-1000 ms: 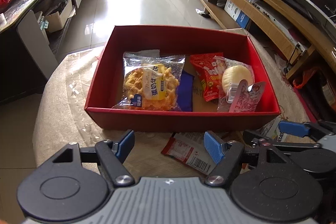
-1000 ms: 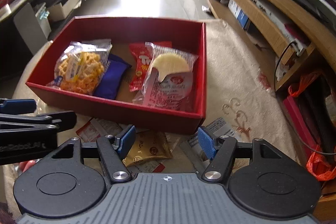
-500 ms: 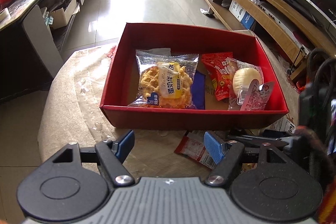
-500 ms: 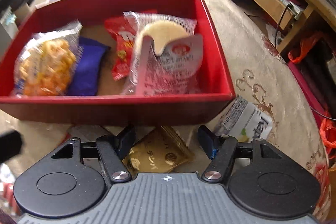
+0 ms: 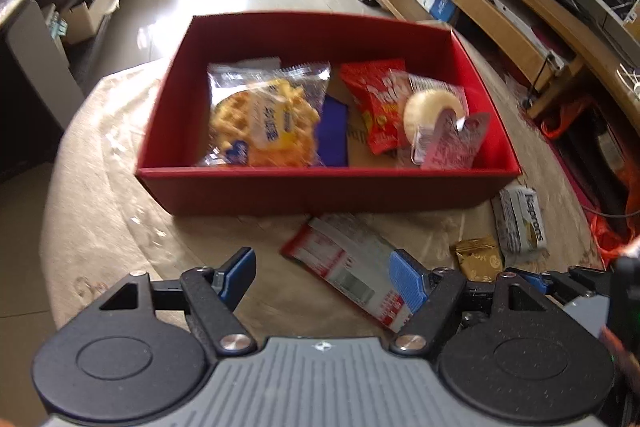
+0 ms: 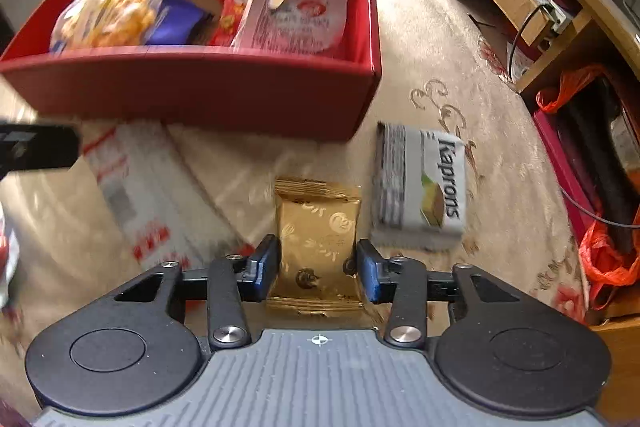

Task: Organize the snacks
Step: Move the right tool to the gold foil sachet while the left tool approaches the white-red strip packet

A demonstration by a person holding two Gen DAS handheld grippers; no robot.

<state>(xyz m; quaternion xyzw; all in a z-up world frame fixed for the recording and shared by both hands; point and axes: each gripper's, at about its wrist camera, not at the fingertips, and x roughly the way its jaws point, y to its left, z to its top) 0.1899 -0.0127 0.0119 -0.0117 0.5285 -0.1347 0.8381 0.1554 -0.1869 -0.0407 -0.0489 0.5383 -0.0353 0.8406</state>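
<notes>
Between the blue pads of the right gripper (image 6: 317, 266) sits a small gold snack packet (image 6: 318, 247), lying flat on the beige patterned cloth (image 6: 460, 83). The jaws are closing on it, one pad at each long edge of the packet; both look to be touching its sides, though whether they press yet is hard to judge. That gripper tilts steeply down at the table, with the packet's near end almost under its body.

Just right of the gold packet lies a grey and white Kaprons wafer pack (image 6: 424, 187), apart from the pads. To the left, a long red and white wrapper (image 5: 352, 263) rests on the cloth, and the left gripper (image 5: 324, 279) hovers over it, jaws parted with nothing between them that they grip; its right pad overlaps the wrapper's near end in the view, but contact cannot be told. It too points steeply downward.

Beyond these stands the red box (image 5: 320, 187), its front wall close to the loose snacks. Inside it, from left to right, lie a clear waffle bag (image 5: 264, 119), a blue packet (image 5: 334, 135), a red pouch (image 5: 378, 103) and a pale round bun in a pinkish wrapper (image 5: 436, 115).
</notes>
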